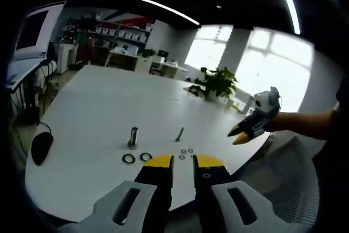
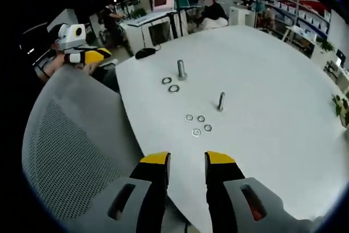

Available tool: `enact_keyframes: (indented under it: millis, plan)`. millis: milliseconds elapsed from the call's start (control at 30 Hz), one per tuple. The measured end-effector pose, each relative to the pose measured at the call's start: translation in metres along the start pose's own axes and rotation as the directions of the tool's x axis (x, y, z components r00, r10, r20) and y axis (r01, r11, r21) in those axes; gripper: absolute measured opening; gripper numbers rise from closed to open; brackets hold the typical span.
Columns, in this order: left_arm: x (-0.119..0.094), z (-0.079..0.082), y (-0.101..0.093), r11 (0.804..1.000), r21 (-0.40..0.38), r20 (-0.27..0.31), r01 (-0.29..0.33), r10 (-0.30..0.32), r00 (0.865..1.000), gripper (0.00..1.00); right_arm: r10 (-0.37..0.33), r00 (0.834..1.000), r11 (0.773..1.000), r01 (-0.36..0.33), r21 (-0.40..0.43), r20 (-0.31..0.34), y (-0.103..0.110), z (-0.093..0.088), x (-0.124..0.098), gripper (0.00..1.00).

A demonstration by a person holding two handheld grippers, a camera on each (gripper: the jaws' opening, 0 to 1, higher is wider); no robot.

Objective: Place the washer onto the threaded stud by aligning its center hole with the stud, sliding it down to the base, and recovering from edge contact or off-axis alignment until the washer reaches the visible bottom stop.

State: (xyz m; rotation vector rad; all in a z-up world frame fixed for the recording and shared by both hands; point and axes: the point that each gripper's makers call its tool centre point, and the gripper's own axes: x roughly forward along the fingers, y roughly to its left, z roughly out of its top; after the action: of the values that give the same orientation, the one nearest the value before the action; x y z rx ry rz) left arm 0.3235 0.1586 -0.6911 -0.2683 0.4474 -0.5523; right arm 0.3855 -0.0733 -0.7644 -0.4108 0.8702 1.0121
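While washers [image 2: 198, 125] lie near stud [image 2: 221, 101], both grippers' jaws parted, empty.

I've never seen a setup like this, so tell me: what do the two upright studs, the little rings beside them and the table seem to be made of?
The big stud and the thin stud look like metal: grey with a dull shine. The small rings look like pale bright metal; the two large rings read darker in the left gripper view, so metal or rubber, I cannot tell. The table has a smooth matte white top, probably laminate.
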Motion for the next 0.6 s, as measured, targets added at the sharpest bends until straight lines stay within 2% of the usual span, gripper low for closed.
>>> enact_keyframes:
  millis: [100, 267, 367, 500, 600]
  plan:
    - [0.0, -0.002, 0.001, 1.0, -0.007, -0.009, -0.001, 0.0, 1.0, 0.11, 0.021, 1.0, 0.998, -0.022, -0.053, -0.018, 0.002, 0.004, 0.013, 0.27]
    - [0.001, -0.004, 0.0, 1.0, -0.001, -0.026, 0.003, -0.003, 1.0, 0.11, 0.023, 0.999, 0.994, -0.028, -0.102, -0.049, 0.0, 0.004, 0.034, 0.27]
    - [0.001, -0.005, 0.001, 1.0, -0.003, -0.03, 0.0, 0.0, 1.0, 0.11, 0.048, 0.997, 0.992, -0.055, -0.112, -0.064, 0.002, 0.003, 0.044, 0.27]
    - [0.001, -0.006, 0.001, 1.0, -0.008, -0.033, -0.001, 0.001, 0.999, 0.11, 0.069, 0.986, 0.984, -0.092, -0.152, -0.151, 0.0, -0.007, 0.061, 0.26]
    - [0.0, -0.005, 0.002, 1.0, -0.013, -0.027, -0.007, 0.007, 1.0, 0.11, 0.085, 0.98, 0.98, -0.116, -0.164, -0.181, 0.0, -0.006, 0.073, 0.26]
